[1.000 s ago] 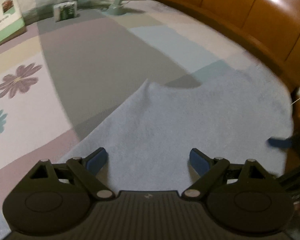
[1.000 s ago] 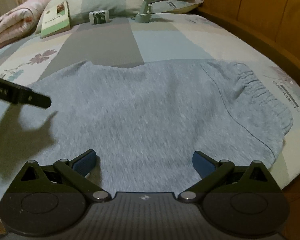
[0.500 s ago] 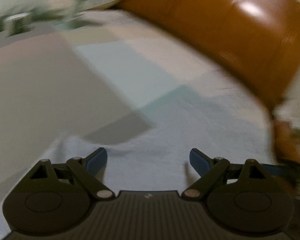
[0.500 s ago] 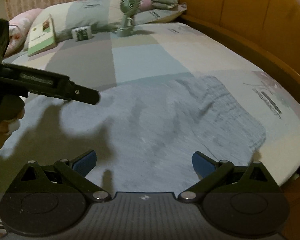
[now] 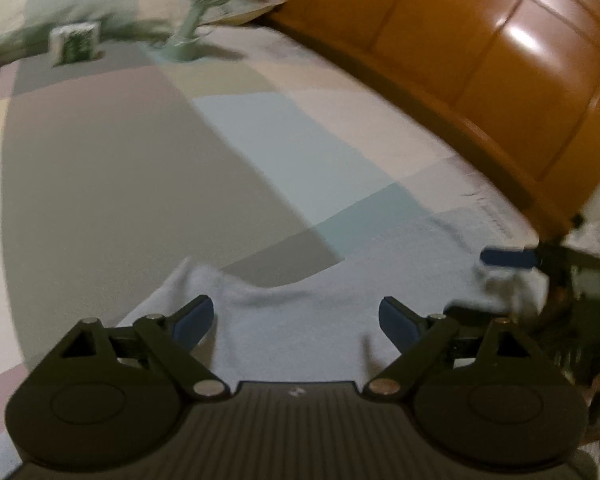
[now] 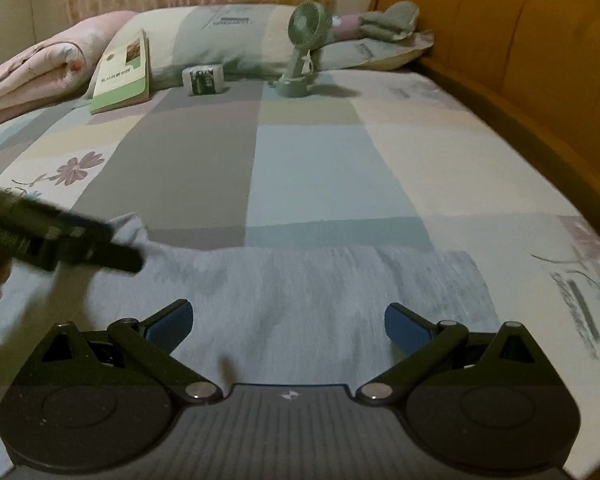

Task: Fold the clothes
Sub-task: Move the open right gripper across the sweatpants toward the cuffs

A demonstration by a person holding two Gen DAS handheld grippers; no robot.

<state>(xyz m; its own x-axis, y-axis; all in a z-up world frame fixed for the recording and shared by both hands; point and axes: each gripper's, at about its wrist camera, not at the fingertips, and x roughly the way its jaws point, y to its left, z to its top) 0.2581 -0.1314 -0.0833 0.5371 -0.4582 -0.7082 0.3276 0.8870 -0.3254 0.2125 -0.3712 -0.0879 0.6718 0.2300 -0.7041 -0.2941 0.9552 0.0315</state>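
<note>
Though blurred, pale grey garment (image 6: 320,292) flat on patchwork bed (image 6: 320,168) — left claw (image 5: 296,320), right claw (image 6: 288,322) both spread, empty.

A pale grey garment (image 6: 320,292) lies on a pastel patchwork bedsheet (image 6: 320,168) with purple flowers, beside an orange-brown headboard (image 6: 540,60).

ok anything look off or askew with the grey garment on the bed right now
Mostly fine. The grey garment lies flat on the patchwork bedsheet, but its far left corner is bunched and lifted into a small peak rather than lying flat. Nothing looks spilled or damaged. Both grippers, left and right, are open above it.
</note>
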